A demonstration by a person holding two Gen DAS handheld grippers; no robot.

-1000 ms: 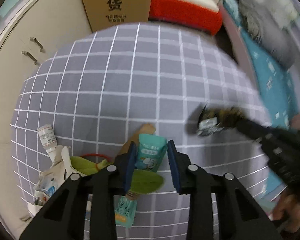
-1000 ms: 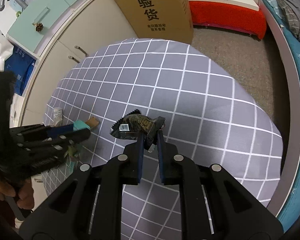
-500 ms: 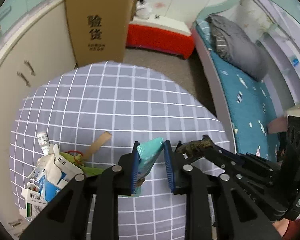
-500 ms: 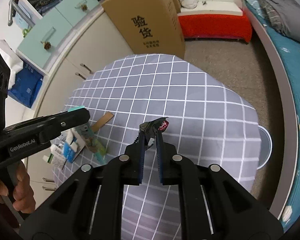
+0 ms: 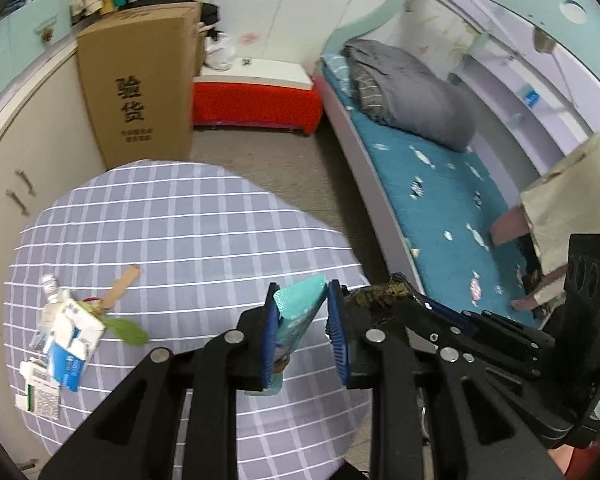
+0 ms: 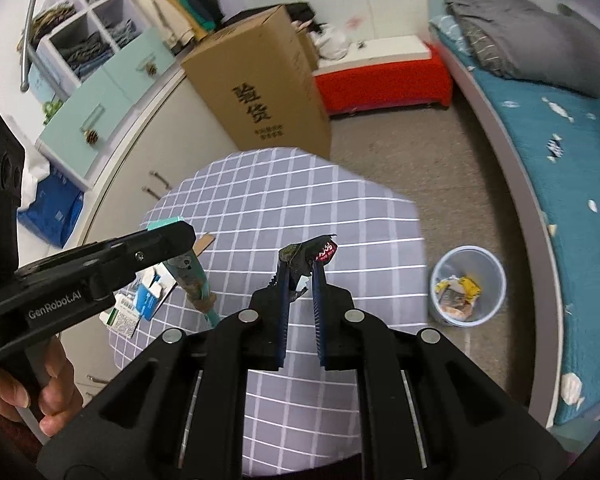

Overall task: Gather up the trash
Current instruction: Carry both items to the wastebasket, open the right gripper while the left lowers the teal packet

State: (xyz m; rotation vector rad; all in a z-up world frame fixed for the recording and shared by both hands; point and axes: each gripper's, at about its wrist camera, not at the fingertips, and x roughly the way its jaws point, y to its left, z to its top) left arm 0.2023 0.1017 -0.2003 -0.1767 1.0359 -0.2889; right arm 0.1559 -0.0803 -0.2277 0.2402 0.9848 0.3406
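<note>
My left gripper [image 5: 302, 300] is shut on a teal snack wrapper [image 5: 298, 312] and holds it high above the checked table [image 5: 180, 240]. In the right wrist view the wrapper [image 6: 190, 272] hangs below the left gripper [image 6: 168, 232]. My right gripper [image 6: 300, 268] is shut on a dark crumpled wrapper [image 6: 310, 250], lifted above the table's right part. The dark wrapper [image 5: 380, 292] also shows in the left wrist view, right of my left fingers. A white-blue carton [image 5: 70, 340], a small bottle [image 5: 50, 284], a wooden stick [image 5: 120, 286] and a green leaf [image 5: 126, 330] lie at the table's left.
A translucent bin [image 6: 466, 286] with some trash stands on the floor right of the table. A tall cardboard box [image 6: 260, 100] and a red bench [image 6: 380, 76] stand behind it. A bed [image 6: 560, 160] runs along the right. Cabinets [image 5: 12, 168] line the left.
Both grippers have risen and pulled back from the table, each carrying its wrapper. The bin has come into the right wrist view.
</note>
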